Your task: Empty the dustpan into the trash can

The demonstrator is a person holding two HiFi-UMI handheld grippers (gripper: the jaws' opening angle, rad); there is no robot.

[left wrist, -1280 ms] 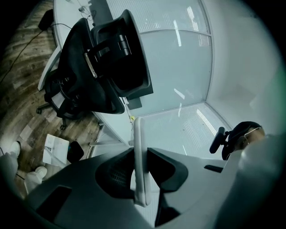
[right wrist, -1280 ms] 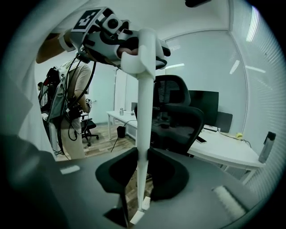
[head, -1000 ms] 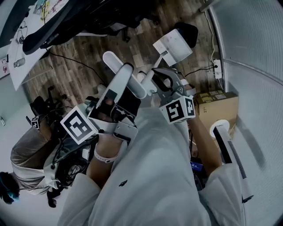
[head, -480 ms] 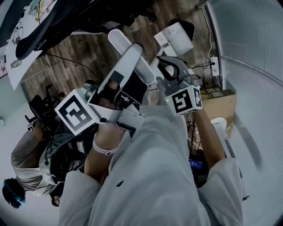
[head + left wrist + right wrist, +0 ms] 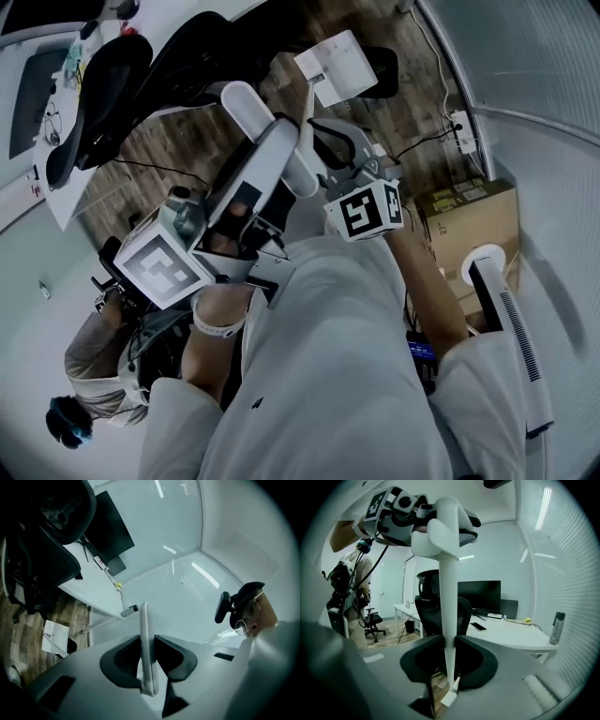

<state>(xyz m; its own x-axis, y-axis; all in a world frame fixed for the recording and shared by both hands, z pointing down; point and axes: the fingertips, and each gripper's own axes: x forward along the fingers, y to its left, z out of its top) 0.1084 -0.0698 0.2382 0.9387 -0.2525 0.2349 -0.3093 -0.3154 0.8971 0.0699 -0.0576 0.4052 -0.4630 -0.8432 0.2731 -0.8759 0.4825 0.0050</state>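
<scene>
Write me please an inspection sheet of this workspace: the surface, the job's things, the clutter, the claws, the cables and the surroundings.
surface: wood-plank floor, partly hidden by the person's body.
job's things: white dustpan at the far end of its thin pole; dark round thing behind it, perhaps the trash can, cannot tell.
clutter: cardboard box by the right wall.
grippers: left claw shut on a white handle; right claw shut on the pole.
cables: white cord runs down to a wall socket.
surroundings: black office chair, white desk with a monitor, another person at the left.
</scene>
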